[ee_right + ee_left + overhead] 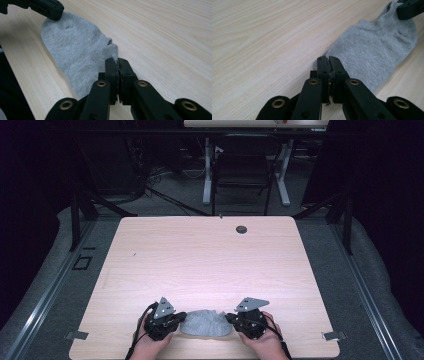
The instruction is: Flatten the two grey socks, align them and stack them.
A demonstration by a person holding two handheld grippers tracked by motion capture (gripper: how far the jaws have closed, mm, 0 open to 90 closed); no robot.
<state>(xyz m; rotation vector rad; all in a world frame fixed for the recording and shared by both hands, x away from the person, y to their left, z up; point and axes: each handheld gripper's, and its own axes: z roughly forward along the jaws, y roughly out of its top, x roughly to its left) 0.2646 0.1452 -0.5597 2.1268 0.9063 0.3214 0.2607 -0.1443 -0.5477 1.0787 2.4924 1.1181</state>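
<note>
Both grippers, left (328, 60) and right (117, 61), have jaws clamped on opposite ends of the grey sock (206, 323), probably to stretch it flat on the tabletop (200, 255).

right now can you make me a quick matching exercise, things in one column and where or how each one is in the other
Things:
1. left tongs
2. right tongs
3. grey sock
4. dark round hole

Places or states:
A. lying flat near the table's near edge
B. shut on the sock's end at the left of the high view
C. at the table's far edge
D. shut on the sock's end at the right of the high view

Pairs: 1-B, 2-D, 3-A, 4-C
</note>
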